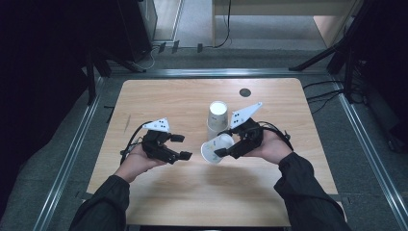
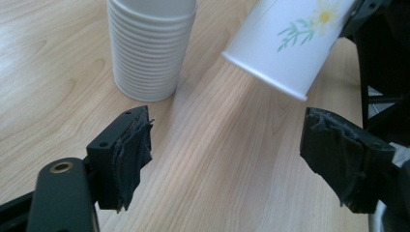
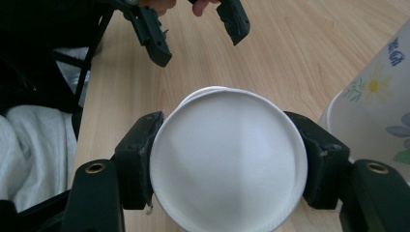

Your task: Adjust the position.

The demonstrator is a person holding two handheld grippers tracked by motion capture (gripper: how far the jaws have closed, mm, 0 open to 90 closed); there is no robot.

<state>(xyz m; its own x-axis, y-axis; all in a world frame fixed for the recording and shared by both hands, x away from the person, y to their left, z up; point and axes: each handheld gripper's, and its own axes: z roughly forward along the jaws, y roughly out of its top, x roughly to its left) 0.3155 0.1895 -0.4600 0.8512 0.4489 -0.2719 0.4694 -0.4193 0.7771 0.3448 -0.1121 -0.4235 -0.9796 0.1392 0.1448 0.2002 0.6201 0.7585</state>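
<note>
The right tool (image 1: 225, 146) clamps a single paper cup (image 1: 214, 149) by its base, tipped on its side near the middle of the desk (image 1: 159, 98), mouth aimed at the left tool (image 1: 181, 147), which waits with jaws apart and empty, likely to receive it; the upside-down cup stack (image 1: 217, 119) stands just behind

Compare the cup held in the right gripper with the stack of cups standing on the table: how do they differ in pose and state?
The held cup lies tipped on its side, off the table; the stack of cups stands on it, base up. The held cup is clamped between the right gripper pads; the stack stands free, untouched. The held cup looks like a single one; the stack shows many nested rims in the left gripper view. Both are white paper cups with a flower print.
</note>
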